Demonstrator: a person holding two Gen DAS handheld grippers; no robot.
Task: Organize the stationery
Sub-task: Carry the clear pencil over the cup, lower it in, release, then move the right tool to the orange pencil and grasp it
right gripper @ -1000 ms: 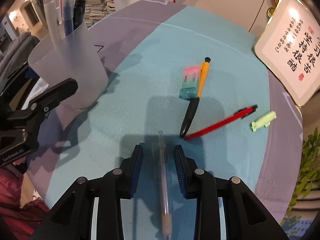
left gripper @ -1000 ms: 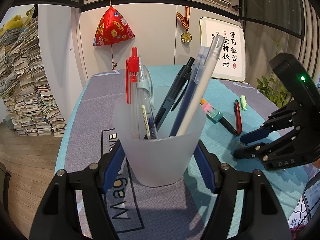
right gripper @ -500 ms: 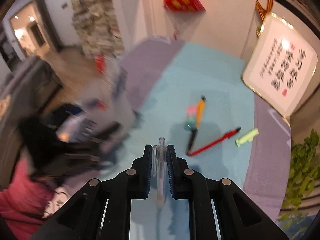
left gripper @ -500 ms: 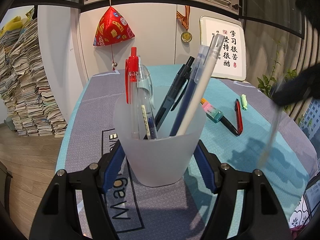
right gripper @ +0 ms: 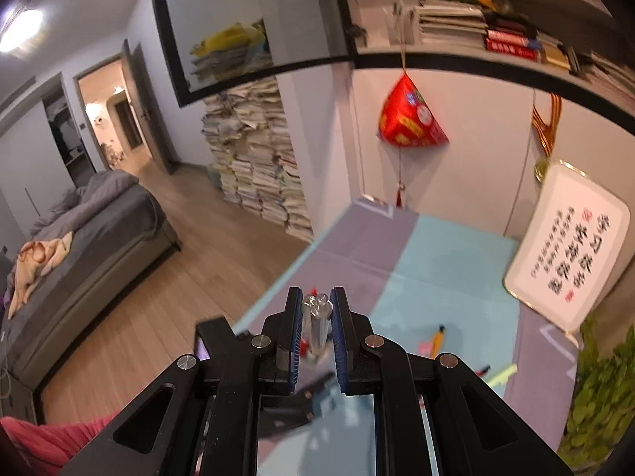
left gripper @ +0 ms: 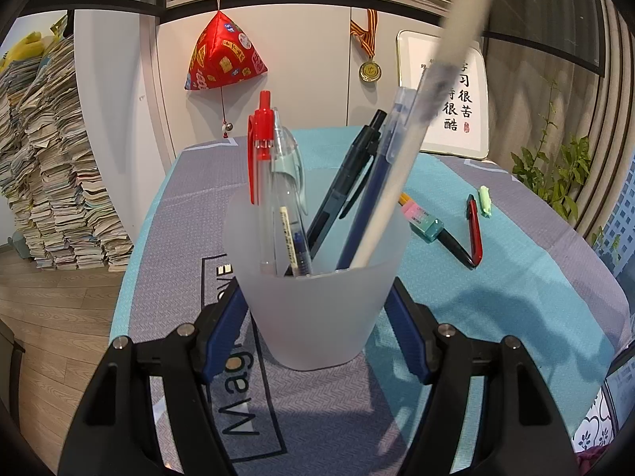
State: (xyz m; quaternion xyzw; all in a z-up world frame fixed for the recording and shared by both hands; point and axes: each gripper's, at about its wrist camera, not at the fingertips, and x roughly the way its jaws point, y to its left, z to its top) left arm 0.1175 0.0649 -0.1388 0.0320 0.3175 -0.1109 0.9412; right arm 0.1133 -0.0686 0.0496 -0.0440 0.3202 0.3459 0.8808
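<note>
The left gripper (left gripper: 317, 317) has its fingers (left gripper: 224, 325) clamped around the cup (left gripper: 317, 301) on the bench (left gripper: 516, 297). The right gripper (right gripper: 315, 329) pinches a clear pen (right gripper: 316, 325) above the cup.

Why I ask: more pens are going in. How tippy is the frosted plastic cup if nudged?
The frosted plastic cup looks thin and light, narrowing toward its base, so probably tippy. Tall pens like the red-capped clear pen lean past its rim, likely raising that risk. The left gripper clamps its sides, which should steady it.
</note>
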